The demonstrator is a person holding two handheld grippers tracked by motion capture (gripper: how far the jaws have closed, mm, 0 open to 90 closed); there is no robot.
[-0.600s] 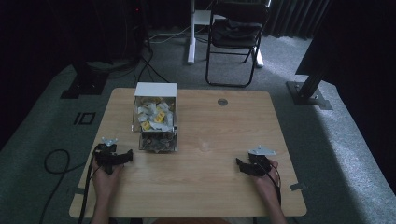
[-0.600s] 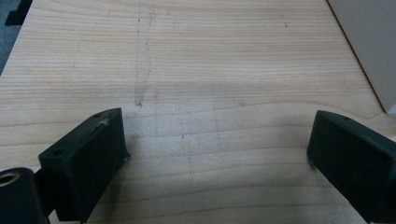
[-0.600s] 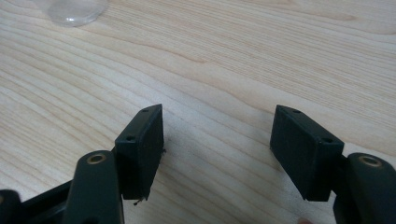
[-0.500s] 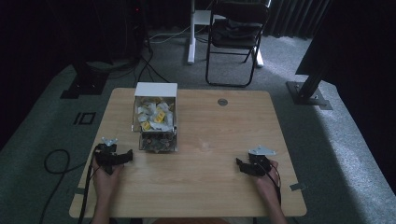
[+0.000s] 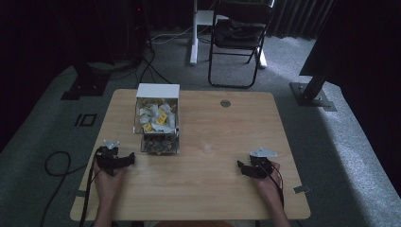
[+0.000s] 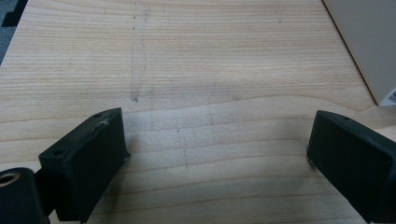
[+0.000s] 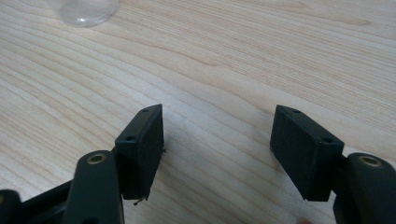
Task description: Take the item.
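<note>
My left gripper (image 5: pixel 128 160) rests near the table's front left, pointing right, just left of the clear bin (image 5: pixel 161 143). In the left gripper view its jaws (image 6: pixel 217 135) stand wide open over bare wood, with a white box wall (image 6: pixel 369 42) at the upper right. My right gripper (image 5: pixel 241 167) rests at the front right, pointing left. In the right gripper view it (image 7: pixel 217 122) is open with nothing between the pads, and the base of a small clear cup (image 7: pixel 84 9) shows at the top left.
A white box (image 5: pixel 157 92) with white and yellow packets stands at the back left of the wooden table (image 5: pixel 236 127), with the clear bin of small brownish pieces in front of it. A small clear cup (image 5: pixel 206 148) stands mid-table. A folding chair (image 5: pixel 236 38) stands beyond the table.
</note>
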